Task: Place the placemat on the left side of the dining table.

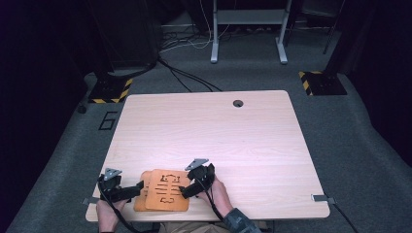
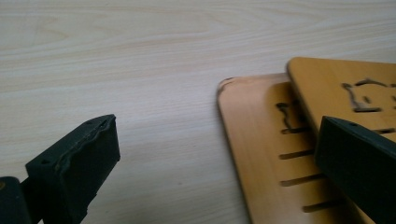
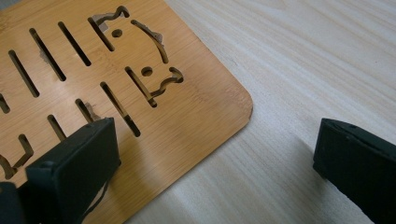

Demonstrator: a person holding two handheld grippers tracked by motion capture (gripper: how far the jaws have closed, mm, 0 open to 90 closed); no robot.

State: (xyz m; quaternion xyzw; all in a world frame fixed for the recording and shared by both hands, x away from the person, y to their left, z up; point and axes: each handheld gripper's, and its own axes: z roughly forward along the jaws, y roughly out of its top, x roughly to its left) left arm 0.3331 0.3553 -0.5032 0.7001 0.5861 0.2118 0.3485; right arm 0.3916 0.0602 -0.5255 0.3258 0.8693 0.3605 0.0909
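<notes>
Two slotted boards, top board (image 1: 167, 190) overlapping lower board (image 1: 141, 196), at table (image 1: 204, 131) near edge. L gripper (image 1: 137, 187) & R gripper (image 1: 186, 190): jaws spread, flanking stack, nothing gripped. Est. progress: early; grasp and separation pending.

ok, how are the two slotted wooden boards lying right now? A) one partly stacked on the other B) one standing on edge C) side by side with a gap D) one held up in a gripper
A: the upper board overlaps the lower board, whose left strip shows, both flat on the table; both grippers' jaws stand open.
</notes>
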